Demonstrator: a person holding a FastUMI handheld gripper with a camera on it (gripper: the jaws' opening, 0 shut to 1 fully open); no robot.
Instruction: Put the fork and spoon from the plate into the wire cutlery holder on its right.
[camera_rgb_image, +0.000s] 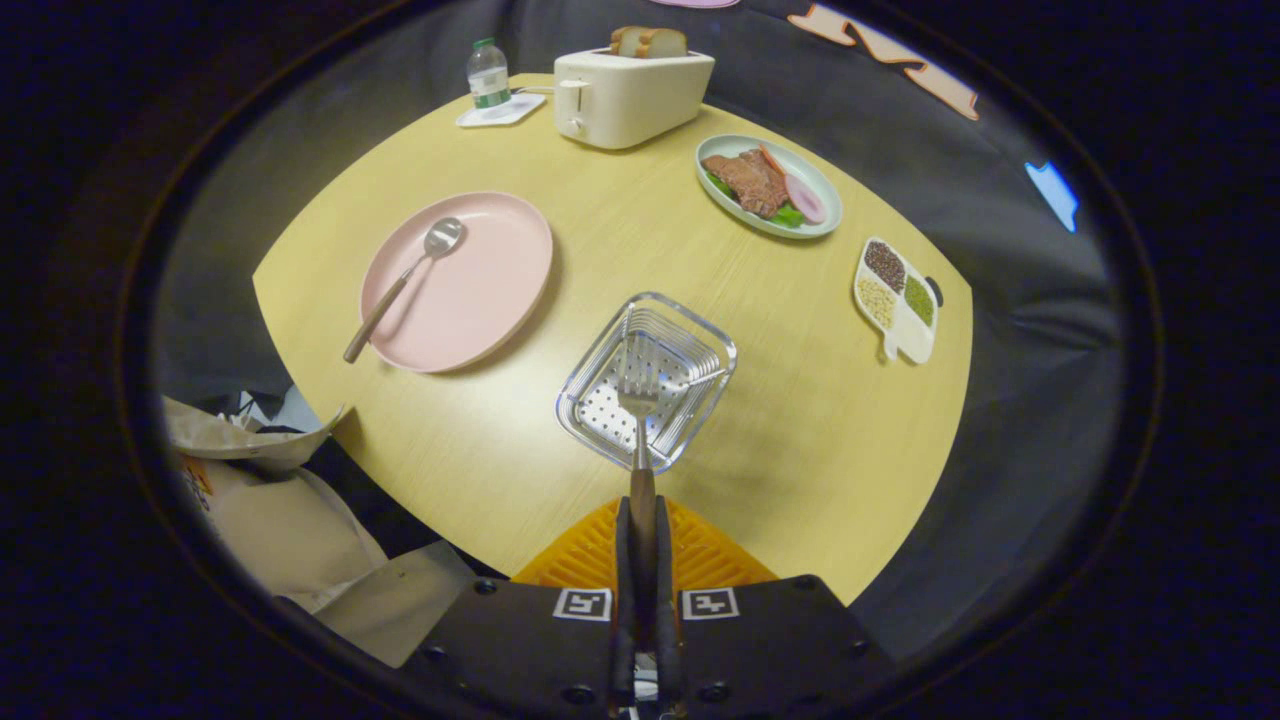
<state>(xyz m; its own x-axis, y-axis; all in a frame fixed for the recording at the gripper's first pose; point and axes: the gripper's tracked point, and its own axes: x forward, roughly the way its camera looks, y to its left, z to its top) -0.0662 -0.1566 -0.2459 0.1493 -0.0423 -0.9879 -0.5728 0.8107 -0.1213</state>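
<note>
The gripper (641, 520) is clamped on the fork (639, 400), tines hanging over the holder (700, 340) at twelve o'clock, not yet dropped. The spoon (420, 262) lies on the plate (490, 300) at ten o'clock, its turn to come. Toaster (630, 95), bottle (488, 75) and food dishes (770, 185) stand well apart; nothing blocks the way.

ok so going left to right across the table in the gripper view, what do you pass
spoon lying on the pink plate → wire cutlery holder, with the fork held over it by the shut gripper → plate of food → divided dish of beans
</note>
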